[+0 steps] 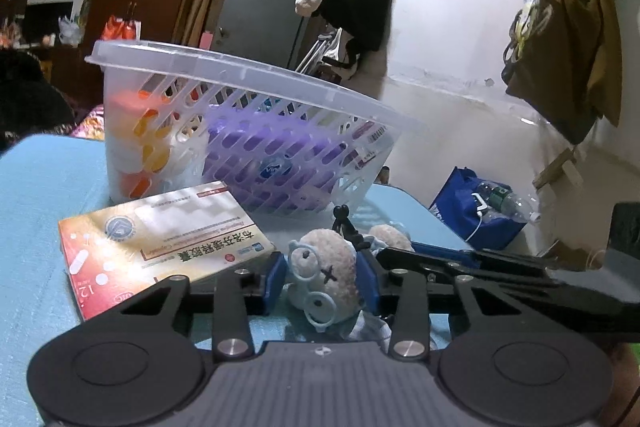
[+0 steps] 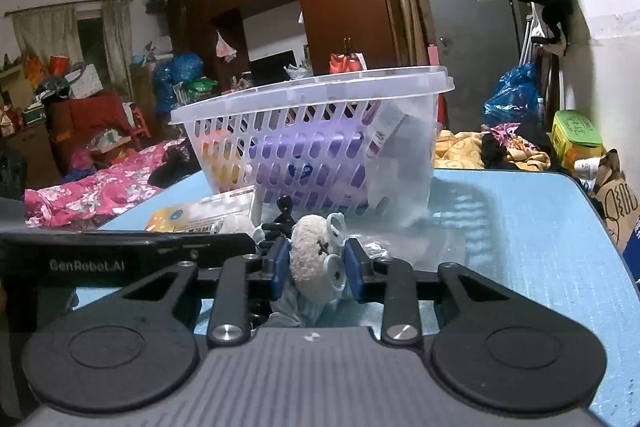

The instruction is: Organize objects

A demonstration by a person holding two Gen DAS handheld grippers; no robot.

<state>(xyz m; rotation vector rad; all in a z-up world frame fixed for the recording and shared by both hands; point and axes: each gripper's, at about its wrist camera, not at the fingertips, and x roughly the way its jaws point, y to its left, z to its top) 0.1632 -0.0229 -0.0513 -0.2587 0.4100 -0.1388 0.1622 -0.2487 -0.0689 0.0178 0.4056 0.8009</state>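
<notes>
A beige plush toy (image 1: 324,263) with pale blue glasses lies on the blue table (image 1: 40,207), just in front of a clear slotted basket (image 1: 240,61). My left gripper (image 1: 322,279) has its blue pads (image 1: 276,281) pressed on both sides of the toy's head. My right gripper (image 2: 316,269) is also shut on the same plush toy (image 2: 312,255), coming in from the other side; its black arm (image 1: 460,263) shows in the left wrist view. A medicine box (image 1: 160,235) lies flat left of the toy. The basket (image 2: 320,83) holds a purple pack and orange-and-white containers.
The table's right edge (image 2: 600,227) is near, with bags on the floor beyond. A blue bag with a bottle (image 1: 476,215) sits below the table. Bedding (image 2: 100,187) lies behind on the left, and clothes hang on the wall (image 1: 560,47).
</notes>
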